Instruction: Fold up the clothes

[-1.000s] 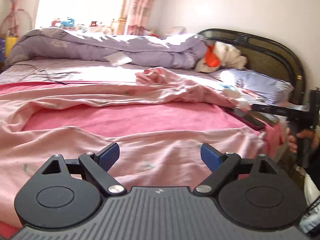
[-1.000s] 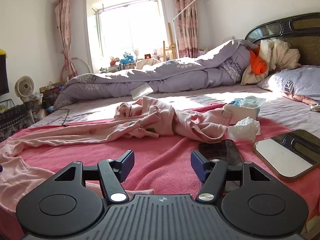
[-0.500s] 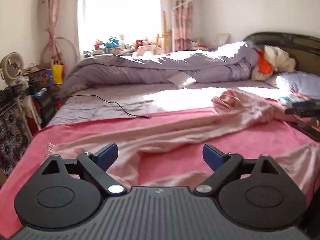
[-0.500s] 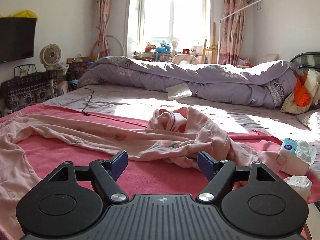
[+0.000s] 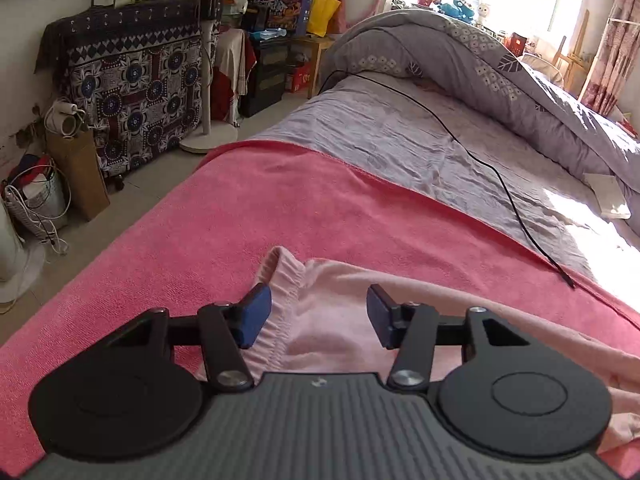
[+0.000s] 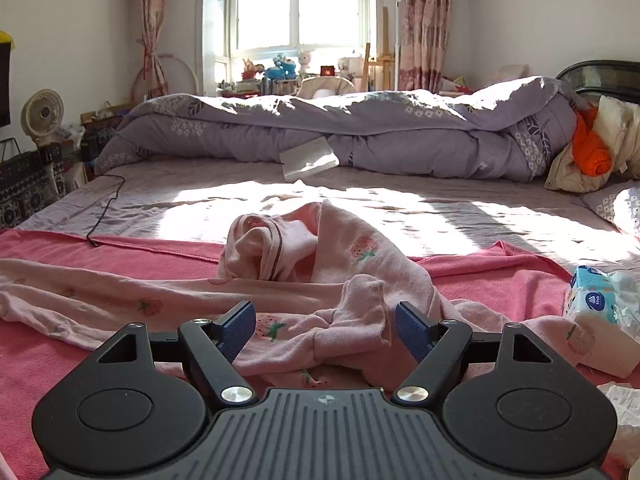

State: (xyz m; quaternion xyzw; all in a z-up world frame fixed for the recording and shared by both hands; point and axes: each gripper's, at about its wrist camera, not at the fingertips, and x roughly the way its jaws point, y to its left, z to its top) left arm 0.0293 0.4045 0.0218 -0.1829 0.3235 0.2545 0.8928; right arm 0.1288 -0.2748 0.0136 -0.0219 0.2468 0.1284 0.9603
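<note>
Bare pink terry blanket (image 5: 248, 216) lies open ahead and left of the crumpled pale-pink strawberry-print garment (image 6: 360, 276). A thin black cable (image 5: 500, 176) crosses the grey sheet beyond; a blue tissue pack (image 6: 592, 300) crowds the right.

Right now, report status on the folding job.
Left gripper just been closing, elastic waistband of pale pink strawberry-print garment between its jaws, not pinched. Right gripper open over bunched garment. Nothing blocking.

I see pale pink trousers (image 6: 360, 264) printed with red strawberries, on a coral-pink towel (image 5: 248, 216). At twelve o'clock, a lilac duvet (image 6: 400, 132) with white flower and leaf motifs. My pads (image 5: 256, 314) are blue. An orange garment (image 6: 590, 152) at two o'clock.
</note>
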